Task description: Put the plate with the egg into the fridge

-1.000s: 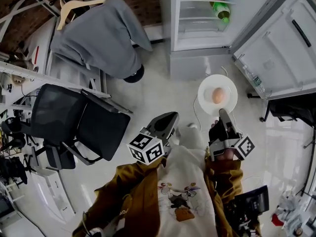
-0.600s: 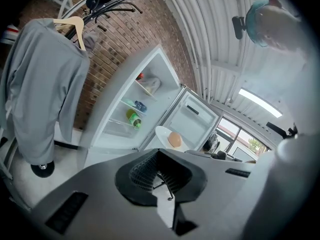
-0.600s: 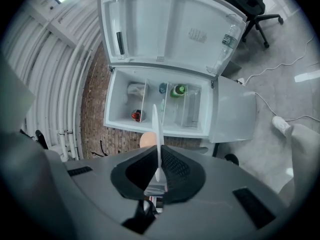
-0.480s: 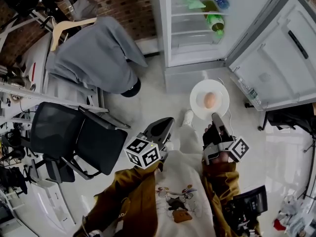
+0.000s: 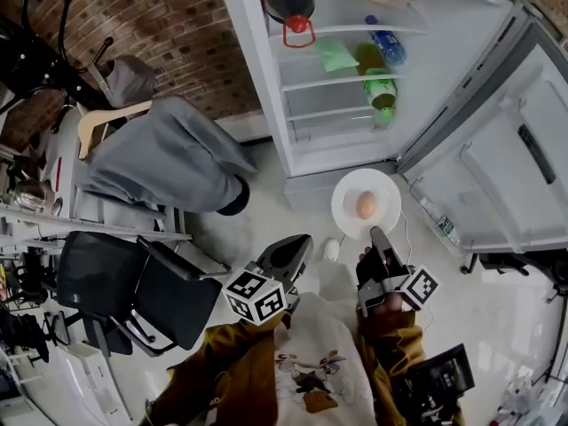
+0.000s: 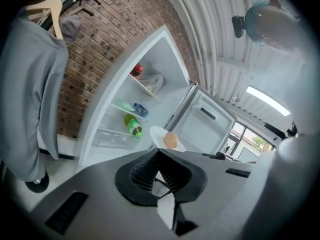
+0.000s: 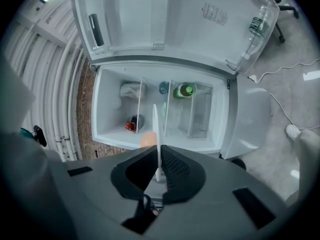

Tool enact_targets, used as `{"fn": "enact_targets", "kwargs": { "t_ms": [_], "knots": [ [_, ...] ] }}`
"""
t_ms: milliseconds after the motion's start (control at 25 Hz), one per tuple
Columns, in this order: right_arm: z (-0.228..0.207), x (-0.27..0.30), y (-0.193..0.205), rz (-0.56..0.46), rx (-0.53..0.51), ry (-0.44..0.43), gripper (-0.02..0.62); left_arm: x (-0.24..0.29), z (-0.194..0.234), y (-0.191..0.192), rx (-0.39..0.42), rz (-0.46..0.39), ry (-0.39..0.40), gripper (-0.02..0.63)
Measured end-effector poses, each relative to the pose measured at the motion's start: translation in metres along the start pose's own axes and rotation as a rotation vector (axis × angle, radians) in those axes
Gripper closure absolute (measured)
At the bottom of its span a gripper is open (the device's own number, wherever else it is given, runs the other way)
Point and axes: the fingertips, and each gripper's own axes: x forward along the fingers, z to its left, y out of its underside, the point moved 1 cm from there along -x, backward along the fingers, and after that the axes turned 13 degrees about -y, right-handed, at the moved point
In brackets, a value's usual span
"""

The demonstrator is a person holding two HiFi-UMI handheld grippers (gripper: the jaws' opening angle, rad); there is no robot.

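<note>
Right in front of me the fridge (image 5: 337, 149) is much nearer than a sec ago, so I'm nearly there w/ the plate (image 5: 343, 204), egg (image 5: 365, 205) on top, pinched at its rim by my right gripper (image 5: 376, 233), while my left gripper (image 5: 302, 242) is pressed shut & empty.

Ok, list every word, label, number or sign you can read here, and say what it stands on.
No text here can be read.
Sticker inside the fridge door: lines of print, too small and blurred to read.
Green bottle: label blurred.
Door-shelf bottle: label unreadable.
Shirt print: a picture, no legible letters.
</note>
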Motion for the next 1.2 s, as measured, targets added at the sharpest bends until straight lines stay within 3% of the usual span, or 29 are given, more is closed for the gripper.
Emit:
{"fn": "enact_targets", "kwargs": {
  "t_ms": [360,680,1200],
  "knots": [
    [-0.006,0.071,-0.07,0.048,0.012,-0.012,0.574,0.084,-0.001,-0.049,0.005,-0.024,-0.047,0.6],
    [-0.021,0.1,-0.095,0.098,0.042,0.018,0.574,0.136,-0.007,-0.061,0.011,-0.018,-0.07,0.6],
    [-0.028,0.117,-0.112,0.15,0.042,0.016,0.574,0.15,-0.005,-0.06,-0.013,-0.072,-0.149,0.6]
  ]
}}
